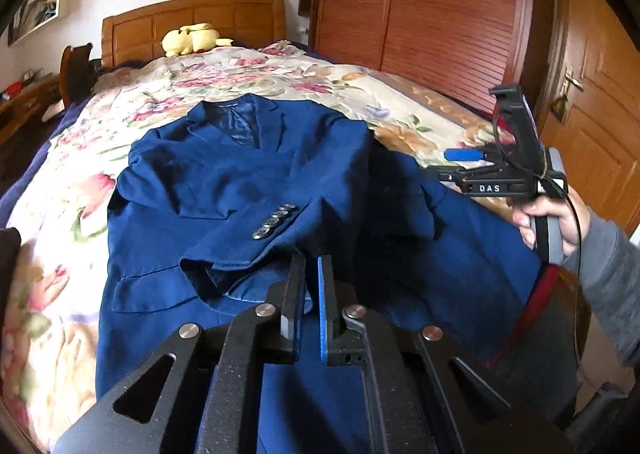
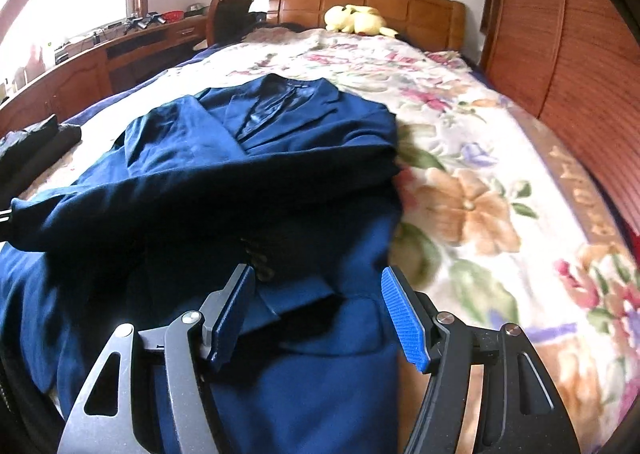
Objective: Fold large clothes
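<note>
A dark blue suit jacket (image 1: 248, 181) lies face up on the floral bedspread (image 1: 320, 73), collar toward the headboard. One sleeve is folded across its front, cuff buttons (image 1: 276, 219) showing. My left gripper (image 1: 312, 266) hovers over the jacket's lower part, shut, with nothing seen between its pads. In the right wrist view the jacket (image 2: 256, 157) fills the left half, the sleeve draped across it. My right gripper (image 2: 318, 290) stands open above the jacket's lower right edge, holding nothing. The left wrist view also shows the right gripper (image 1: 460, 157), held by a hand (image 1: 556, 217) over the jacket's right side.
A yellow plush toy (image 1: 192, 38) rests by the wooden headboard (image 1: 192, 19). A wooden wardrobe (image 1: 420, 5) and door (image 1: 592, 113) stand right of the bed. A desk (image 2: 100, 57) and chair (image 2: 230, 17) are on the left. A dark garment (image 2: 36, 143) lies at the bed's left edge.
</note>
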The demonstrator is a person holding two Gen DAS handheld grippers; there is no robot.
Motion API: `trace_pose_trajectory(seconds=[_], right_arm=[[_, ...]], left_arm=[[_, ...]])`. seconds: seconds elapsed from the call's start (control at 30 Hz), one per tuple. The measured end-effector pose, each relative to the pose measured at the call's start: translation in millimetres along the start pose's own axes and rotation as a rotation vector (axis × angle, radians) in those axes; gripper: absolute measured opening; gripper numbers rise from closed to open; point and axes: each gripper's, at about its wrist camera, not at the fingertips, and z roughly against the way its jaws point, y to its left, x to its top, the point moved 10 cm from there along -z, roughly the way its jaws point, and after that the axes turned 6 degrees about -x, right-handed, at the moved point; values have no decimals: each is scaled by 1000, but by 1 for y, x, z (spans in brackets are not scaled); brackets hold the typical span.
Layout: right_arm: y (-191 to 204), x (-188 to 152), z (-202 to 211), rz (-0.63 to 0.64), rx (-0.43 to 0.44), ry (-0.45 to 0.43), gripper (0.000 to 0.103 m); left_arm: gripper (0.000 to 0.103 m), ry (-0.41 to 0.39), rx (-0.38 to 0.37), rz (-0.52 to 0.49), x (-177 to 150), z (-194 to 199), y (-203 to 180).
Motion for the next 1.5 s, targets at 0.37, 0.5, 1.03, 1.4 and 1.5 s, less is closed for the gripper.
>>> trace_pose_trajectory(seconds=[0.37, 0.5, 1.03, 1.4, 1.5], right_arm=[[16, -10, 10, -73, 115, 21, 68], [49, -2, 23, -75, 206, -3, 68], [216, 7, 24, 213, 438, 44, 60], [199, 8, 47, 206, 385, 8, 3], [184, -6, 62, 177, 382, 3, 3]], left_arm=[[23, -13, 63, -26, 6, 33, 14], [27, 8, 101, 5, -7, 32, 34], [28, 21, 192, 155, -56, 47, 95], [28, -7, 218, 181, -56, 44, 99], [28, -10, 196, 165, -51, 40, 88]])
